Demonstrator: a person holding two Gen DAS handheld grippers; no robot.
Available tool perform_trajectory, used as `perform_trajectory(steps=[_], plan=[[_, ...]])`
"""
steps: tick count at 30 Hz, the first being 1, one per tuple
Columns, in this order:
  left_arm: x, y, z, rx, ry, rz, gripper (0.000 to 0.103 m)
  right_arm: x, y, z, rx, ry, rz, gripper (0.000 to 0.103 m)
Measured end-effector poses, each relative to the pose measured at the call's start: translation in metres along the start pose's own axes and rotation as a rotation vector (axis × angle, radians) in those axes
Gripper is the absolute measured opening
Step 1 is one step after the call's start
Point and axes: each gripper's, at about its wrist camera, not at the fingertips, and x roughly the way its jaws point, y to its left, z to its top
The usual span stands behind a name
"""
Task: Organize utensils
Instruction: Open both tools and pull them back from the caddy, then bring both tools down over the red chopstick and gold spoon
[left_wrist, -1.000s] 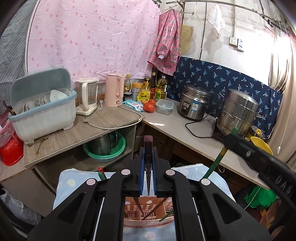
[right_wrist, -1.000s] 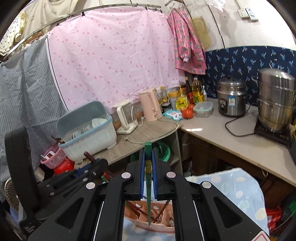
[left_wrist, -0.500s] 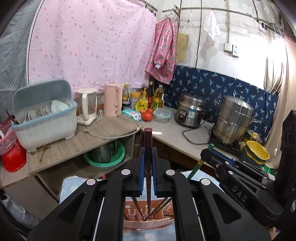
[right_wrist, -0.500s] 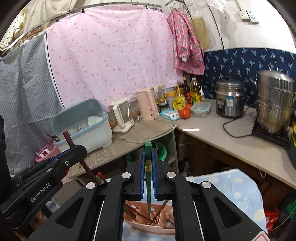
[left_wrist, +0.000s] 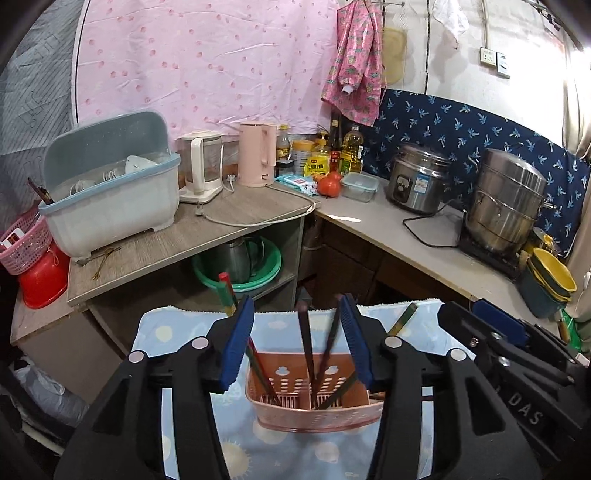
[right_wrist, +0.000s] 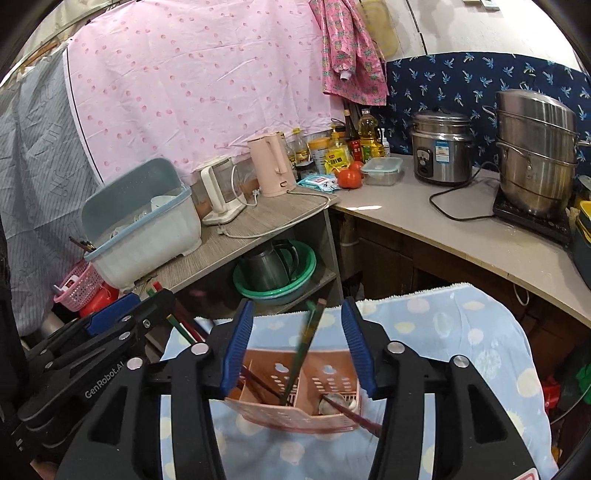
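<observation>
A pink perforated utensil basket (left_wrist: 314, 400) (right_wrist: 299, 391) stands on a blue spotted cloth (left_wrist: 288, 450) (right_wrist: 461, 332). Several chopsticks stand in it: dark ones (left_wrist: 306, 347), a green one (right_wrist: 301, 350) and a red-green one (left_wrist: 229, 295). A spoon (right_wrist: 334, 400) lies in its right compartment. My left gripper (left_wrist: 297, 339) is open and empty just above the basket. My right gripper (right_wrist: 297, 343) is open and empty above the basket too. Each gripper's body shows in the other's view, the right gripper (left_wrist: 517, 350) and the left gripper (right_wrist: 92, 350).
A wooden counter (left_wrist: 207, 236) holds a blue dish rack (left_wrist: 110, 199), a blender (left_wrist: 201, 170) and a pink kettle (left_wrist: 258, 155). A grey counter (left_wrist: 406, 240) carries a rice cooker (left_wrist: 419, 181) and a steel steamer pot (left_wrist: 506, 199). A green basin (left_wrist: 240, 269) sits on the shelf below.
Both grippers have opened. The dark chopstick from the left one and the green chopstick from the right one now stand loose in the basket.
</observation>
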Motion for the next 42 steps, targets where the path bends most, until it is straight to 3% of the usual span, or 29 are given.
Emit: perform_trajectory(steps=[14,29,33,42], plan=[[-0.011,0.001,-0.014,0.009,0.025,-0.001,0.046,-0.024,-0.004,-0.019,-0.004,0.004,-0.017,0.052],[-0.050,-0.006,-0.039,0.016,0.027,-0.016,0.047,-0.068,-0.002,-0.049,-0.013,0.009,-0.019,0.052],[-0.062,-0.007,-0.056,0.021,0.043,-0.024,0.047,-0.081,-0.005,-0.066,-0.026,0.020,-0.035,0.052],[-0.075,-0.005,-0.128,0.028,0.153,-0.035,0.047,-0.099,-0.023,-0.142,-0.031,0.147,-0.074,0.052]])
